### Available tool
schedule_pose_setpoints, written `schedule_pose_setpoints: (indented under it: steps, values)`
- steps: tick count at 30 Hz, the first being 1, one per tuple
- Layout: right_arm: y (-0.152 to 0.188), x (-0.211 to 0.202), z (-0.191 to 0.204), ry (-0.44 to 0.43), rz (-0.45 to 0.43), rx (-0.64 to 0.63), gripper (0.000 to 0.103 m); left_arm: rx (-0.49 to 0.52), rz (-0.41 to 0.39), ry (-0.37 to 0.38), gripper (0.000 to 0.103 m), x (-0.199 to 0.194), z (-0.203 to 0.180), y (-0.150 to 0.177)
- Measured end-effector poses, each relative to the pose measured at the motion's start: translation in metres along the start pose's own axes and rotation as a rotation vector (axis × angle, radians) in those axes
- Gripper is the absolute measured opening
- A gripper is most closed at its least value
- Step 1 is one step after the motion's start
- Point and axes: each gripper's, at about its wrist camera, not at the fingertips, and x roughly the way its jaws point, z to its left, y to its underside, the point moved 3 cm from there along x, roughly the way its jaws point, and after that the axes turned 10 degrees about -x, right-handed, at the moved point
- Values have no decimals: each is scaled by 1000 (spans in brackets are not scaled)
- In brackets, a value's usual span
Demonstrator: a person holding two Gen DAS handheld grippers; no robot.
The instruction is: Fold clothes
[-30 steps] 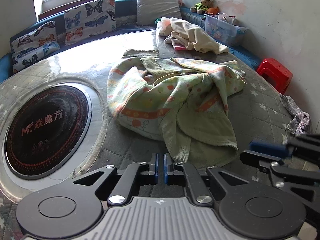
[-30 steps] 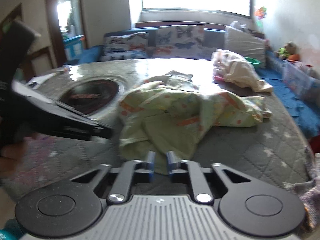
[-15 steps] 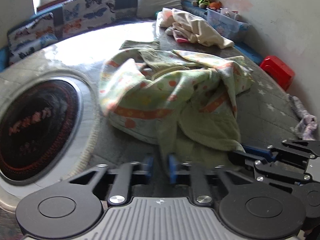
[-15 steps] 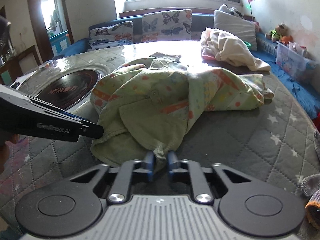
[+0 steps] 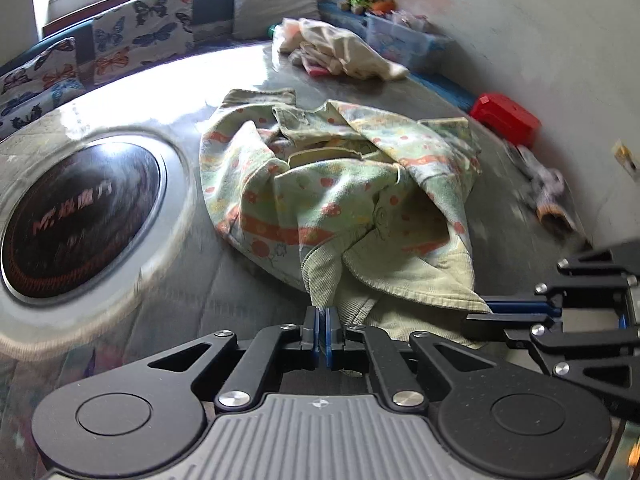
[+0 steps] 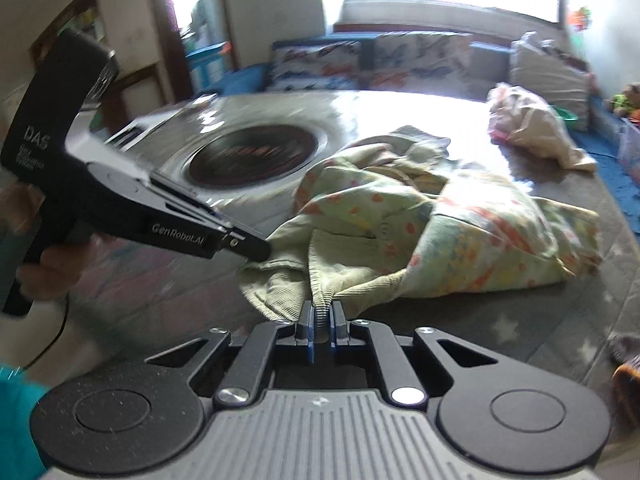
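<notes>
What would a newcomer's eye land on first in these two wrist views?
The crumpled green floral garment heaped mid-table, with both grippers pinching its near hem: the left gripper and the right gripper each shut on ribbed edge. Left of it sits the dark round cooktop set into the table.

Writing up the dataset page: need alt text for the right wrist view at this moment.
The right gripper is shut on a ribbed hem of the crumpled green floral garment, which lies on a quilted grey table. The left gripper, held in a hand, touches the garment's left edge; a cream clothes pile sits behind.
</notes>
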Motion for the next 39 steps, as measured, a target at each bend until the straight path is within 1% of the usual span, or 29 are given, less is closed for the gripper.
schedule_pose_setpoints:
  steps: [2, 4, 6, 7, 8, 9, 11, 12, 14, 16, 17, 18, 19, 20, 21, 23, 26, 28, 31, 33, 34, 35, 36, 37, 38, 39]
  values:
    - [5, -4, 13, -47, 32, -38, 7, 24, 20, 9, 3, -8, 0, 14]
    - [5, -10, 20, -67, 36, -59, 12, 31, 40, 27, 5, -14, 2, 21]
    - [3, -18, 24, -83, 30, -71, 19, 32, 30, 41, 12, -22, 6, 20]
    - [0, -22, 23, -83, 20, -74, 20, 32, 19, 46, 15, -27, 8, 18]
    - [-4, -26, 21, -86, 9, -73, 21, 33, 8, 50, 23, -31, 10, 16]
    - [-8, -30, 19, -83, -5, -66, 22, 32, -7, 47, 28, -34, 12, 12]
    - [-17, -32, 9, -42, -28, -47, 22, 21, -39, 36, 31, -39, 18, 2]
    - [-22, -33, 4, -22, -40, -37, 23, -1, -53, 27, 31, -38, 22, -5]
    - [-30, -28, -9, 45, -53, 3, 24, -54, -80, 6, 31, -34, 34, -19]
    - [-37, -19, -27, 112, -58, 53, 27, -118, -102, -22, 31, -25, 47, -36]
    - [-40, -13, -38, 151, -59, 81, 34, -147, -108, -37, 33, -19, 55, -43]
    - [-42, -5, -44, 170, -53, 89, 40, -177, -113, -51, 37, -13, 62, -51]
    - [-43, 4, -49, 188, -46, 96, 42, -206, -118, -66, 39, -6, 69, -59]
    - [-45, 12, -55, 207, -40, 103, 42, -222, -120, -75, 45, -1, 74, -64]
    - [-46, 21, -60, 225, -33, 110, 42, -235, -121, -83, 47, 4, 79, -68]
    - [-48, 34, -67, 250, -20, 115, 43, -254, -122, -99, 48, 15, 87, -76]
    - [-47, 50, -68, 293, -3, 76, 43, -248, -106, -108, 51, 35, 89, -85]
    - [-46, 58, -68, 294, 4, 67, 43, -230, -99, -112, 51, 48, 88, -88]
    - [-44, 60, -69, 310, 15, 52, 37, -209, -101, -119, 51, 63, 87, -93]
    - [-43, 61, -71, 320, 22, 43, 24, -212, -107, -124, 49, 69, 88, -97]
    - [-42, 61, -71, 326, 25, 38, 21, -212, -109, -122, 49, 72, 88, -98]
    - [-41, 62, -72, 331, 29, 34, 17, -210, -114, -119, 49, 74, 88, -100]
    - [-41, 61, -73, 332, 27, 34, 11, -207, -119, -116, 46, 75, 88, -102]
    - [-40, 59, -74, 333, 26, 34, 9, -195, -126, -112, 44, 77, 87, -104]
    - [-39, 57, -74, 333, 24, 34, 6, -181, -133, -108, 38, 78, 85, -105]
    - [-38, 55, -75, 337, 21, 36, 5, -168, -134, -105, 28, 80, 84, -106]
